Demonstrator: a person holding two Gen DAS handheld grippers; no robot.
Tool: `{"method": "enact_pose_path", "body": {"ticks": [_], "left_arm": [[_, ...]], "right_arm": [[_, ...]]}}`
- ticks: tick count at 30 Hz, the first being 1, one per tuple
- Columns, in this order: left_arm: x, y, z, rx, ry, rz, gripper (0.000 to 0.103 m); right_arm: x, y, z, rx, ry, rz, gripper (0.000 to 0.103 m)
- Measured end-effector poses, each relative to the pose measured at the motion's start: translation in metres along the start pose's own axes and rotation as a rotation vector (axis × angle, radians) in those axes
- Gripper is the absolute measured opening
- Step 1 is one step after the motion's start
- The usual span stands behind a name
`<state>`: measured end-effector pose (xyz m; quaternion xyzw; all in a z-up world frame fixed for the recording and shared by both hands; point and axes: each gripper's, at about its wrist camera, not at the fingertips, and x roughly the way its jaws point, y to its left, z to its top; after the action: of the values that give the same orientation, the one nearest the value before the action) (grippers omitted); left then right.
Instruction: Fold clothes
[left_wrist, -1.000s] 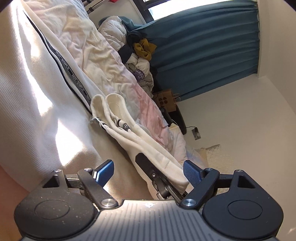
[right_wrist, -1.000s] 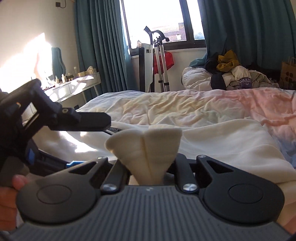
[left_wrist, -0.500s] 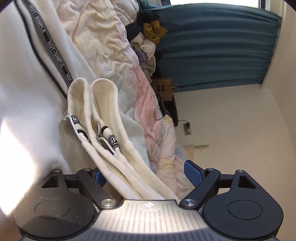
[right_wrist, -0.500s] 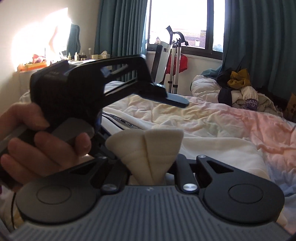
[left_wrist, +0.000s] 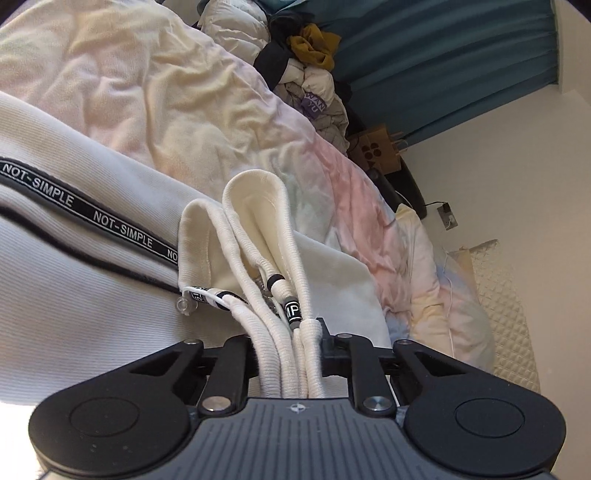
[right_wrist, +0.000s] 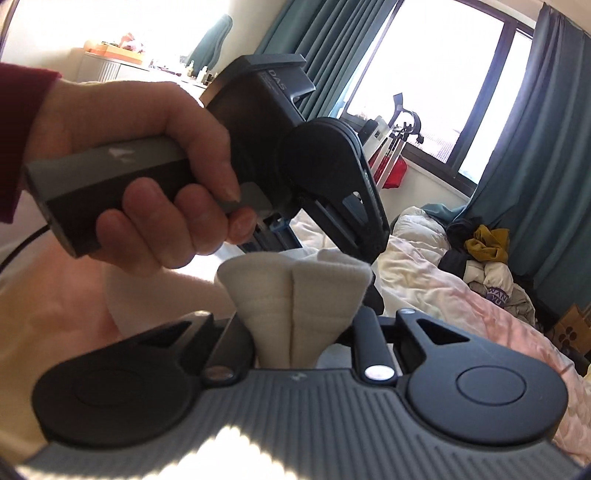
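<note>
Sweatpants lie across the bed, waistband bunched and running lengthwise into the closing left tool; right tool beside it pinches folded cream cloth, jaws easing.

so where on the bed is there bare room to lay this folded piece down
The free patch is the rumpled bedspread, between the cream garment and the clothes pile by the curtain. The pink stretch nearer the wall is bare too. It is crowded at the left gripper, whose jaws are closing on cords and fabric, and the right gripper.
</note>
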<state>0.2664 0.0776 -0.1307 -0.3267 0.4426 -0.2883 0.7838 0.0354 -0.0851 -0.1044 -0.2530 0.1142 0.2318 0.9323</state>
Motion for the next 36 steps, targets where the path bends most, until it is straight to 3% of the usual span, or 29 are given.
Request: {"method": "enact_pose_path", "body": {"ticks": [3, 7, 10, 11, 12, 13, 15, 18, 23, 28, 33, 36], "left_arm": [[-0.012, 0.001, 0.004, 0.037, -0.027, 0.057, 0.018], [-0.017, 0.019, 0.002, -0.014, 0.014, 0.024, 0.022], [-0.02, 0.022, 0.0, -0.044, 0.008, 0.03, 0.031], [-0.022, 0.021, -0.001, -0.043, 0.001, 0.034, 0.041], [-0.026, 0.02, -0.002, -0.037, -0.004, 0.036, 0.051], [-0.03, 0.02, -0.004, -0.028, -0.007, 0.042, 0.055], [-0.038, 0.018, -0.009, -0.015, -0.011, 0.083, 0.056], [-0.055, 0.011, -0.019, -0.006, -0.043, 0.114, 0.057], [-0.098, -0.006, -0.051, -0.027, -0.15, 0.128, 0.063], [-0.127, -0.032, -0.09, -0.005, -0.191, 0.106, 0.065], [-0.141, -0.049, -0.119, -0.011, -0.234, 0.102, 0.065], [-0.15, -0.061, -0.136, 0.01, -0.277, 0.08, 0.068]], "right_arm": [[0.009, 0.003, 0.003, 0.014, -0.027, 0.021, 0.018], [0.02, 0.01, -0.002, 0.048, -0.001, 0.067, 0.022], [0.019, 0.004, -0.004, 0.116, 0.014, 0.101, 0.022], [0.019, 0.002, -0.003, 0.138, 0.015, 0.111, 0.024], [0.018, 0.0, -0.003, 0.159, 0.016, 0.12, 0.027], [0.016, -0.001, -0.003, 0.164, 0.012, 0.133, 0.031], [0.013, -0.001, -0.004, 0.161, 0.009, 0.168, 0.051], [0.006, 0.005, -0.002, 0.154, 0.003, 0.179, 0.069], [-0.009, -0.004, 0.005, 0.226, 0.015, 0.257, 0.069], [-0.047, -0.03, 0.014, 0.423, -0.014, 0.284, 0.069], [-0.076, -0.057, 0.015, 0.488, -0.015, 0.138, 0.069], [-0.076, -0.074, 0.0, 0.497, 0.114, -0.05, 0.069]]}}
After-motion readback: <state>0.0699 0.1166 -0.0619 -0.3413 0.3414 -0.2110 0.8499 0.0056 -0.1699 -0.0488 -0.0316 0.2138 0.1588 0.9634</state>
